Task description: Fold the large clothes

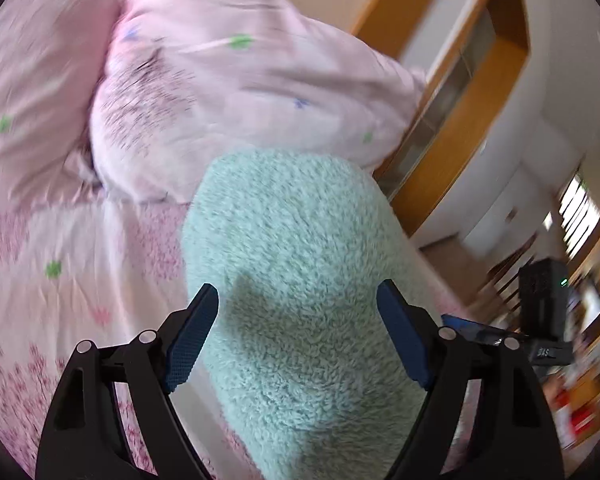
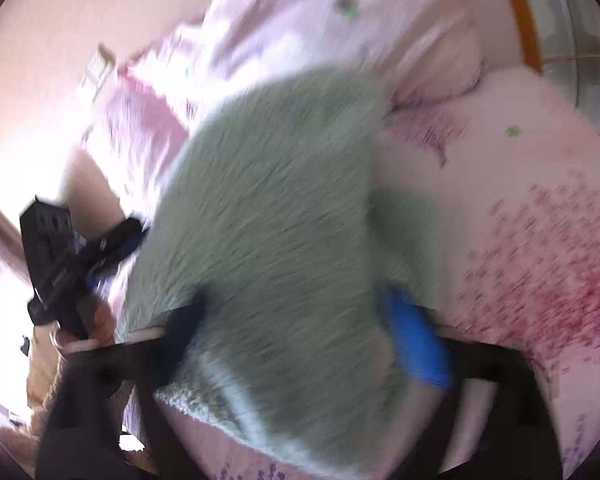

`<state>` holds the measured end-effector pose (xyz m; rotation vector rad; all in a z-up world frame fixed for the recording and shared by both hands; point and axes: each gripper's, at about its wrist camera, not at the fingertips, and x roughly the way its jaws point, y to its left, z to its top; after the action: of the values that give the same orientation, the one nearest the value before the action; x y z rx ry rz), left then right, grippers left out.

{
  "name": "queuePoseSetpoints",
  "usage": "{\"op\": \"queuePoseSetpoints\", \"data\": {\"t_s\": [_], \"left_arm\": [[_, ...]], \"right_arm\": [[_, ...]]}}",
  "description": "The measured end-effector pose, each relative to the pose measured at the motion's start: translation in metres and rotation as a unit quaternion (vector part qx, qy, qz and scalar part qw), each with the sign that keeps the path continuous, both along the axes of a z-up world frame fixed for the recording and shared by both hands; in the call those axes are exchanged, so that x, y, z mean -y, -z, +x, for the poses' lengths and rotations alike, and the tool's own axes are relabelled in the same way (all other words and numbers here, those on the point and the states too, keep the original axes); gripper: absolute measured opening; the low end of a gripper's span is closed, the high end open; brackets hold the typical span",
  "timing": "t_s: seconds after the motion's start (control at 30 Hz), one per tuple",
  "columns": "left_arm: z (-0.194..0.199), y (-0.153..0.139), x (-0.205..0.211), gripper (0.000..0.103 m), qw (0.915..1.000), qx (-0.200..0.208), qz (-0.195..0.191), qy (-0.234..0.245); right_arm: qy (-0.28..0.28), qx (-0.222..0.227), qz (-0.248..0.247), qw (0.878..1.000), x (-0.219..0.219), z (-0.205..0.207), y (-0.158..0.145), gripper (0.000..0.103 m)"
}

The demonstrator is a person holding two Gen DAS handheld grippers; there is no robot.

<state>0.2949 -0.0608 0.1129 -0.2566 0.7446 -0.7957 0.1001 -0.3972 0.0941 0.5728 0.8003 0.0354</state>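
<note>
Mid-fold: mint-green fleece garment (image 1: 300, 280) lies bunched on the pink floral bedsheet (image 1: 60, 300) near its edge — left gripper (image 1: 298, 332) spread apart astride it, right gripper (image 2: 300, 320) blurred, grip indeterminate — next, pinch a hem.

Black hand-held gripper (image 1: 298, 304) frames, blue textured pads (image 1: 188, 344), silver screws

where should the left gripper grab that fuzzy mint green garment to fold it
Probably the rounded far end of the mint green fleece garment, approached straight ahead along its length. It lies as a long band on the pink floral bedsheet, running between the open fingers of the left gripper, so that end is the free edge to fold over.
</note>
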Motion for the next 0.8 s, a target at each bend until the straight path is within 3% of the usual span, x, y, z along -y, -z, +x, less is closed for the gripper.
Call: {"op": "queuePoseSetpoints", "data": {"t_s": [0.17,0.27,0.4,0.53,0.73,0.77,0.8], "left_arm": [[0.022,0.015,-0.01,0.085,0.997,-0.068,-0.024,0.026],[0.028,0.033,0.004,0.088,0.9933,-0.104,-0.015,0.049],[0.03,0.045,0.015,0.096,0.9925,-0.108,-0.011,0.056],[0.039,0.054,0.02,0.102,0.9889,-0.131,-0.019,0.068],[0.049,0.079,0.01,0.102,0.976,-0.185,-0.079,0.082],[0.049,0.081,0.009,0.102,0.9744,-0.188,-0.091,0.082],[0.048,0.082,0.007,0.102,0.9736,-0.188,-0.1,0.083]], "right_arm": [[0.006,-0.058,0.082,0.995,0.037,0.024,0.026,0.101],[0.0,-0.092,0.136,0.986,0.05,0.04,0.054,0.101],[-0.007,-0.118,0.155,0.981,0.048,0.063,0.074,0.101],[-0.027,-0.129,0.201,0.971,0.052,0.072,0.092,0.101],[-0.077,-0.114,0.259,0.956,0.036,0.09,0.109,0.101],[-0.087,-0.11,0.272,0.952,0.033,0.093,0.111,0.1],[-0.098,-0.102,0.291,0.946,0.028,0.095,0.113,0.083]]}}
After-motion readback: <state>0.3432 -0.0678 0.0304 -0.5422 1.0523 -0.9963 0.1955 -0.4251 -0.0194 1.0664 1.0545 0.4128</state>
